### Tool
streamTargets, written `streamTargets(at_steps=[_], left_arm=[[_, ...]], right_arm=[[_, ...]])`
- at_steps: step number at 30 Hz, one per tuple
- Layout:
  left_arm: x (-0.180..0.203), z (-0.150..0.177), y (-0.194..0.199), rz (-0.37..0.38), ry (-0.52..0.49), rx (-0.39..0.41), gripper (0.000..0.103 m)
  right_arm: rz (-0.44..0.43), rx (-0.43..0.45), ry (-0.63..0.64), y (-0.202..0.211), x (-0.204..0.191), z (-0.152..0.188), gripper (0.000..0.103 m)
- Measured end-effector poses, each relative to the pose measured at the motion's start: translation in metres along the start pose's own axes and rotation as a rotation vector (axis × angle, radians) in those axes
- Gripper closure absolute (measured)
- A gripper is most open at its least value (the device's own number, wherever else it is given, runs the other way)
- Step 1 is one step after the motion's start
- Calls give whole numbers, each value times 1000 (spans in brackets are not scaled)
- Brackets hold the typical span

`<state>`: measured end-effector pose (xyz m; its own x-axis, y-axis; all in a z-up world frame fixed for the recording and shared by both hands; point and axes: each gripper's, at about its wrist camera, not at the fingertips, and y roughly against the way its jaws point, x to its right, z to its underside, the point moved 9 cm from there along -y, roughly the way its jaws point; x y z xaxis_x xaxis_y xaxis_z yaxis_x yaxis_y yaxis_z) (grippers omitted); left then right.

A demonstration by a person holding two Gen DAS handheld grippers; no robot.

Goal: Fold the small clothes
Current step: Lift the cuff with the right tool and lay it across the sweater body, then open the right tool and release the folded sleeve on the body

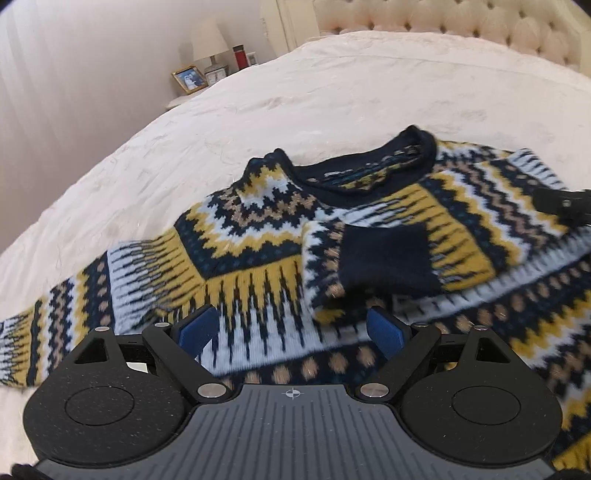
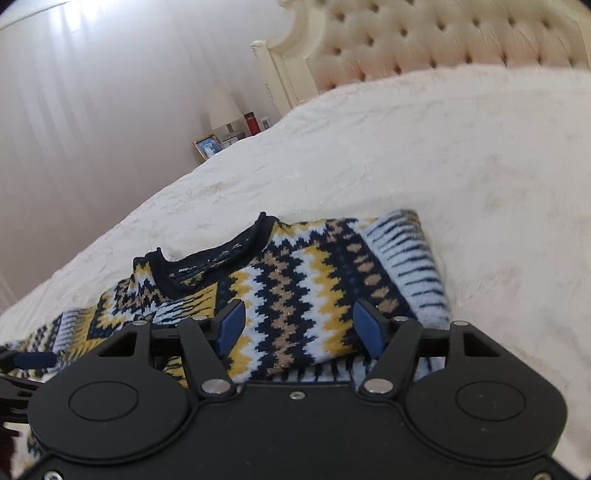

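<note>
A small knitted sweater (image 1: 258, 236) in navy, yellow, white and tan zigzags lies on a white bed, neck hole toward the headboard. One sleeve is folded across the chest, its navy cuff (image 1: 384, 258) on top. The other sleeve (image 1: 55, 325) stretches out to the left. My left gripper (image 1: 291, 328) is open just above the sweater's body, nothing between its blue pads. My right gripper (image 2: 299, 332) is open over the folded right shoulder of the sweater (image 2: 314, 295), empty. The right gripper's tip shows at the right edge of the left wrist view (image 1: 561, 203).
The white bedspread (image 2: 461, 177) spreads wide beyond and to the right of the sweater. A tufted cream headboard (image 2: 443, 33) stands at the far end. A nightstand at the bed's far left carries a lamp (image 1: 210, 44), a framed photo (image 1: 189, 78) and a red bottle (image 1: 242, 57).
</note>
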<state>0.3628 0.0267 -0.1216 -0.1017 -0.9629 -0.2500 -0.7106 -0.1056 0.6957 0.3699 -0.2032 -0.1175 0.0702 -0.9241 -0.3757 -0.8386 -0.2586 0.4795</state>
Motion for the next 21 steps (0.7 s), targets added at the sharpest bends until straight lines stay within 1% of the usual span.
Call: streamTargets(at_steps=[2, 4, 6, 8, 10, 11, 13, 14, 16, 18, 21], left_arm=[[-1, -6, -6, -11, 7, 5, 18], [-5, -12, -9, -29, 20, 16, 19], [-13, -17, -13, -45, 59, 14, 19], [-24, -18, -17, -71, 113, -6, 20], [-41, -15, -19, -86, 219, -26, 20], [-47, -14, -19, -77, 270, -32, 20], [-58, -8, -21, -36, 385, -47, 20], [-59, -6, -21, -19, 410, -55, 20], [-60, -3, -23, 7, 419, -54, 20], [-61, -4, -22, 11, 418, -31, 20], [-70, -3, -22, 6, 474, -27, 20]], right_arm=[[-19, 1, 10, -2, -7, -1, 34], [-17, 1, 40, -4, -12, 3, 34], [-28, 0, 51, -4, -15, 5, 34], [-44, -3, 49, -4, -20, 7, 34], [-45, -5, 56, -4, -22, 8, 34], [-44, -7, 58, -4, -22, 8, 34], [-43, -19, 45, -5, -20, 10, 34], [-42, -25, 37, -5, -19, 10, 34], [-33, -36, 30, -6, -16, 11, 34], [-22, -44, 23, -8, -13, 12, 34], [-17, -55, 2, -9, -8, 13, 34]])
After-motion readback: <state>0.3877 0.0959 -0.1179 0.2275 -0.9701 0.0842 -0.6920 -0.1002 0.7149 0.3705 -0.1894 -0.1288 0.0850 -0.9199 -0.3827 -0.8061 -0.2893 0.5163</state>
